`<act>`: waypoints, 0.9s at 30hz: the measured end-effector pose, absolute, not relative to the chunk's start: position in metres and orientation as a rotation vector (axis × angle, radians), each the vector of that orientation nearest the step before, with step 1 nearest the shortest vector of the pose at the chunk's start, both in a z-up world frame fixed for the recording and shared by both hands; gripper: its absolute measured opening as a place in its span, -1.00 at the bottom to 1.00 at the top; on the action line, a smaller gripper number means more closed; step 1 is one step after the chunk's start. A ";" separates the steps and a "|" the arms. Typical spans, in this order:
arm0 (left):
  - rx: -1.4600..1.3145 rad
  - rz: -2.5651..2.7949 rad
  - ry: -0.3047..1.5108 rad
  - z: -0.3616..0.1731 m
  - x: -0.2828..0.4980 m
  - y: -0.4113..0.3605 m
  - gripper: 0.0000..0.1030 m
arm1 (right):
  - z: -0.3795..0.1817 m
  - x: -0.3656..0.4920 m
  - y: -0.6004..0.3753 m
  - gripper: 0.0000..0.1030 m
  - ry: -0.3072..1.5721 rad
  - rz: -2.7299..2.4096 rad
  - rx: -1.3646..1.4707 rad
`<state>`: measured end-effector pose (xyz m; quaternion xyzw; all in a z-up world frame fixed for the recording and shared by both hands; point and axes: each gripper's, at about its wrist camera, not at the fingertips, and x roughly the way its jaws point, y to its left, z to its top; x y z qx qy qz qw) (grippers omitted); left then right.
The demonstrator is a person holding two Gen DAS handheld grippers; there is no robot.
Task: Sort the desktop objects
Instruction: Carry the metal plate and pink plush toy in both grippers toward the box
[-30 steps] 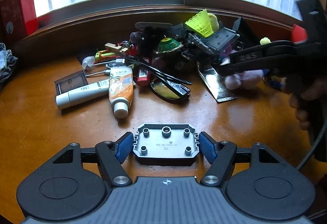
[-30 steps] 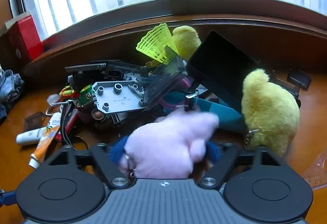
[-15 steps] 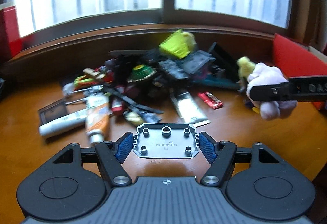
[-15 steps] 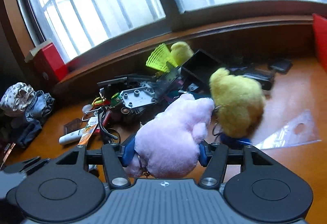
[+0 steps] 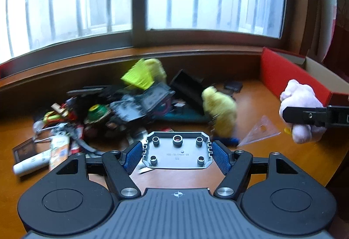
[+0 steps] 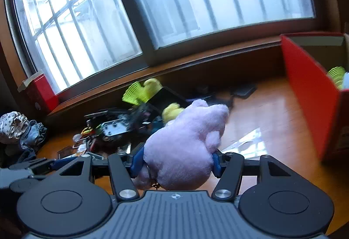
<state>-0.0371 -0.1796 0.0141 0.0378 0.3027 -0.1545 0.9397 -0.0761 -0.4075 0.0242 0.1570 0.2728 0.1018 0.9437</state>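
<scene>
My left gripper (image 5: 177, 151) is shut on a grey plastic plate with round studs (image 5: 177, 150) and holds it above the wooden desk (image 5: 178, 177). My right gripper (image 6: 177, 160) is shut on a pink plush toy (image 6: 185, 145), held in the air; it also shows in the left wrist view (image 5: 300, 108) at the far right, near a red open box (image 5: 290, 77). The same box (image 6: 309, 95) stands at the right in the right wrist view and holds a yellow-green item (image 6: 337, 73). A pile of mixed objects (image 5: 122, 108) lies at the back of the desk.
A yellow plush (image 5: 220, 112) and a clear triangle ruler (image 5: 259, 132) lie right of the pile. Two tubes (image 5: 43, 158) lie at its left. A second red box (image 6: 41, 92) and crumpled cloth (image 6: 19, 129) sit far left. Window and sill run behind.
Both grippers rose and swung right. The right gripper carried the pink plush away from the pile toward the red box. The left still holds the grey plate.
</scene>
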 end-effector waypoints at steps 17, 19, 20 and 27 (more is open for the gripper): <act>0.174 -0.408 0.528 0.050 -0.018 -0.327 0.35 | 0.050 -0.084 -0.538 0.19 0.448 0.217 0.334; 0.186 -0.424 0.513 0.054 -0.014 -0.346 0.35 | 0.052 -0.084 -0.554 0.19 0.432 0.217 0.336; 0.189 -0.432 0.505 0.056 -0.012 -0.355 0.35 | 0.054 -0.083 -0.562 0.19 0.424 0.217 0.338; 0.194 -0.478 0.458 0.072 0.002 -0.420 0.35 | 0.062 -0.079 -0.621 0.19 0.372 0.195 0.338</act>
